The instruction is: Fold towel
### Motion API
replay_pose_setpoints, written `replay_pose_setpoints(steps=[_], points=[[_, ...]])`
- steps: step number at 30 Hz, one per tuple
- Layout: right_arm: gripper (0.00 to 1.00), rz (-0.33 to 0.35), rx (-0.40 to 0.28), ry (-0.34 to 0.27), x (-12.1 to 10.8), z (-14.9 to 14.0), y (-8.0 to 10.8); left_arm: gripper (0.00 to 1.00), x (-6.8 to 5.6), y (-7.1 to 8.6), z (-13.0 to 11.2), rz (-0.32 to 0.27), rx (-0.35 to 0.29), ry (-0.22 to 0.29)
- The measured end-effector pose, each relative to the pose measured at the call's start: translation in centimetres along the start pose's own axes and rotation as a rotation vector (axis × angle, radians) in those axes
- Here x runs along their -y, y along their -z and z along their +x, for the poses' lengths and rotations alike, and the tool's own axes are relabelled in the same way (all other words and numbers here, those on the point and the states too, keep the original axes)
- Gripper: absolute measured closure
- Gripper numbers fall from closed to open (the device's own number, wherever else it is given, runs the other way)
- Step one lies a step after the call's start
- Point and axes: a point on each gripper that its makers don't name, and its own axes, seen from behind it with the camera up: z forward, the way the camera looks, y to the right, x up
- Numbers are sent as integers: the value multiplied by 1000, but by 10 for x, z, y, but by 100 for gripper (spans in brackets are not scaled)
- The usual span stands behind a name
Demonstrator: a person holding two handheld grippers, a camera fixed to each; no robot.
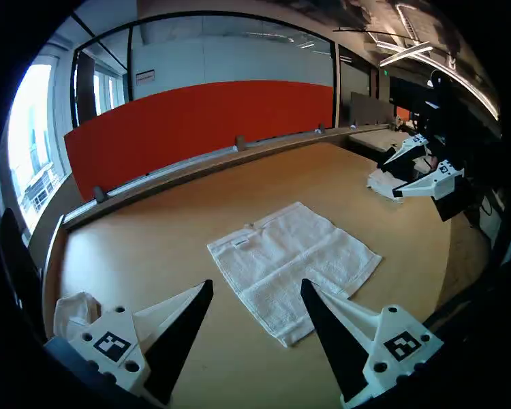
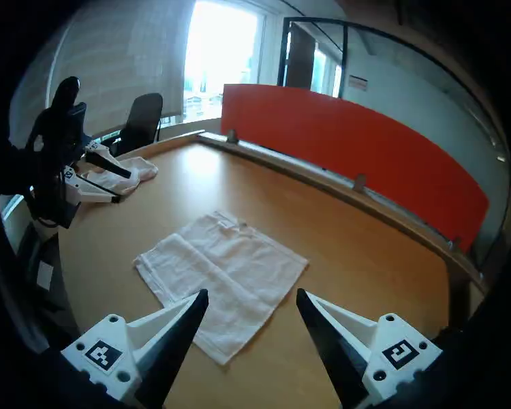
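Left gripper view: towel (image 1: 293,262) flat just beyond wide-apart left claw (image 1: 255,281) (right claw (image 2: 251,292) apart too)

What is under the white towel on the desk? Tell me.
The white towel lies flat on the wooden desk; bare desk shows all around it. Whatever the cloth covers is hidden, though no bulge shows.

The towel (image 1: 293,262) is showing white cloth with a rough, looped terry pile. The tabletop (image 1: 187,225) is presenting a smooth wood-look surface with a light sheen, and it is reflecting window light toward the far side. The left tongs (image 1: 255,282) and right tongs (image 2: 251,293) are showing matt white plastic bodies and matt black fingers (image 1: 180,327). The far partition panel (image 1: 201,123) is appearing matt red. The glass wall (image 1: 242,61) above it is appearing glossy.
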Motion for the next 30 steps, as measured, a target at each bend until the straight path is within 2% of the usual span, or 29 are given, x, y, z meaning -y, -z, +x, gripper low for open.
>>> replay_pose_setpoints(steps=[11, 20, 30], points=[[0, 20, 52, 12, 12, -34, -20, 5, -11, -19, -33, -29, 49, -12], [0, 38, 86, 10, 22, -63, -37, 4, -16, -32, -64, -49, 94, -2], [0, 63, 131, 1, 32, -95, -52, 5, -27, -50, -95, -85, 146, -30]])
